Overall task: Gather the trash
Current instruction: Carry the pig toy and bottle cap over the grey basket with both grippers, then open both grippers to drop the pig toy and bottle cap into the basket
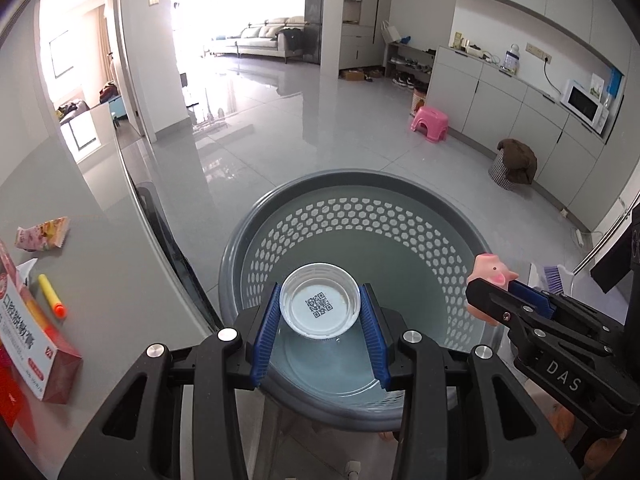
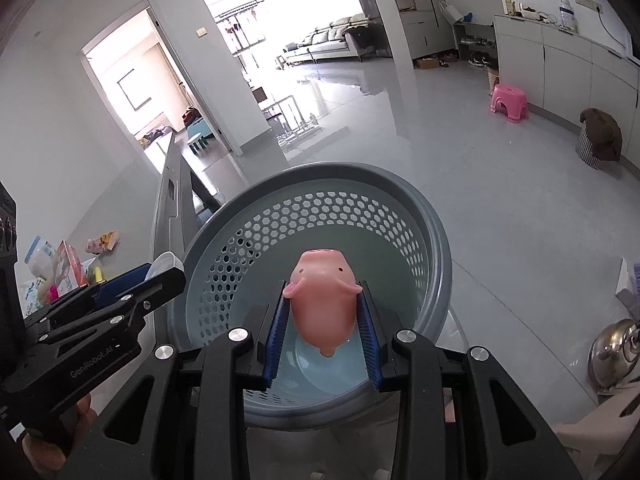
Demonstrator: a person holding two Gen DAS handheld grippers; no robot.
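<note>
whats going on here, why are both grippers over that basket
A person is clearing trash from a table with a gripper in each hand. The left gripper is shut on a white plastic lid with a QR code inside, and the right gripper is shut on a pink pig toy. Both are held over the grey perforated bin, which looks empty, and nothing has been dropped yet. A red box, a snack wrapper and a yellow marker remain on the table.

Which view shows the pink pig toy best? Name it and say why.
The right wrist view: the pink pig toy sits centred between the right gripper pads, whole body visible. The left wrist view shows only its head at the side.
</note>
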